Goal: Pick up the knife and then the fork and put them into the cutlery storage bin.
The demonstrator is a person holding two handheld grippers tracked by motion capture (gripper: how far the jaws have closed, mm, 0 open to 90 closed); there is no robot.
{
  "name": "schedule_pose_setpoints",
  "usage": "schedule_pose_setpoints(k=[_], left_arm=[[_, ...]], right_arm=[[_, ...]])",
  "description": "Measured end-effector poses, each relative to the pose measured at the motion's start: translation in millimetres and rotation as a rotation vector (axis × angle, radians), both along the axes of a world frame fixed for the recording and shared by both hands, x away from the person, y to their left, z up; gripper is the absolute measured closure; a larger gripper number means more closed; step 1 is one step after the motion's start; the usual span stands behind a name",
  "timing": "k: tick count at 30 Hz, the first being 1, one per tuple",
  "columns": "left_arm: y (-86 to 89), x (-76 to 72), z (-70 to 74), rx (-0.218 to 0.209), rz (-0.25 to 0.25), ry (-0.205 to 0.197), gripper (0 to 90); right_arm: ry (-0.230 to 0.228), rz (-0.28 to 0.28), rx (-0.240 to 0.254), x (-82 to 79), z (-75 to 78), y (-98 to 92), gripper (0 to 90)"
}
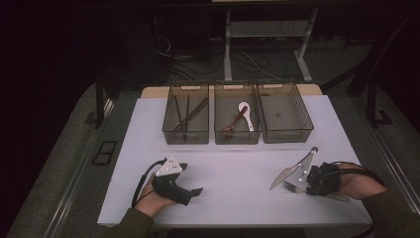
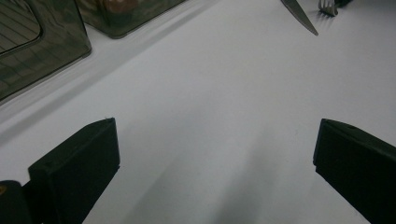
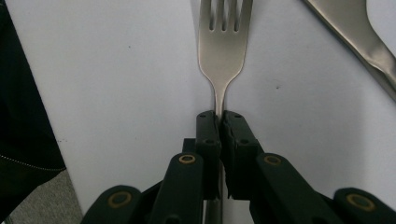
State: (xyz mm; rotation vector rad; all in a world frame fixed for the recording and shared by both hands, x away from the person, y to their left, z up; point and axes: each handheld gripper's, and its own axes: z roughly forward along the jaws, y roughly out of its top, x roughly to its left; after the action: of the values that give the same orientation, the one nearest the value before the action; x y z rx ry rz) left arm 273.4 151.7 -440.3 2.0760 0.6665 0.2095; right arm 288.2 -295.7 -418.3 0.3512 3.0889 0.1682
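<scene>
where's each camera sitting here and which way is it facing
High view: above the person's side, looking forward and down on the table and three bins; both forearms and grippers show.
Left gripper view: rides the left gripper, looking low across the table between its wide-open jaws.
Right gripper view: rides the right gripper, looking along jaws shut on the fork.
Shared: fork and knife appear in all three views.

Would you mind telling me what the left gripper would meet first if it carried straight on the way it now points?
Probably the knife: the left gripper stands open over bare table, and the blade tip lies ahead, with the fork beside it. Depth is hard to judge.
</scene>
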Motion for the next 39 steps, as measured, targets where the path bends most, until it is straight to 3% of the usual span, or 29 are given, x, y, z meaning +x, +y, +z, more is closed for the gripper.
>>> schedule_pose_setpoints(k=[4,9,19,26,34,39], left_arm=[[-0.1,0.3,-0.5,-0.001,0.001,0.001,0.0],[-0.1,0.3,-0.2,0.001,-0.001,0.000,0.0],[0.3,0.4,-0.3,0.001,-0.003,-0.002,0.0],[0.6,0.2,-0.9,0.009,-0.007,-0.006,0.0],[1.8,0.2,-0.9,0.014,-0.016,-0.016,0.0],[2.0,0.2,-0.9,0.014,-0.017,-0.016,0.0]], right_arm=[[-0.012,-0.027,0.040,1.3,1.5,-3.6,84.8],[-0.041,-0.110,0.114,4.2,7.1,-8.4,84.8],[-0.137,-0.253,0.272,16.0,19.6,-18.6,84.8],[-0.141,-0.360,0.383,20.1,23.9,-22.6,84.8],[-0.183,-0.494,0.501,25.8,26.3,-33.6,84.8],[-0.207,-0.535,0.560,28.0,27.2,-37.8,84.8]])
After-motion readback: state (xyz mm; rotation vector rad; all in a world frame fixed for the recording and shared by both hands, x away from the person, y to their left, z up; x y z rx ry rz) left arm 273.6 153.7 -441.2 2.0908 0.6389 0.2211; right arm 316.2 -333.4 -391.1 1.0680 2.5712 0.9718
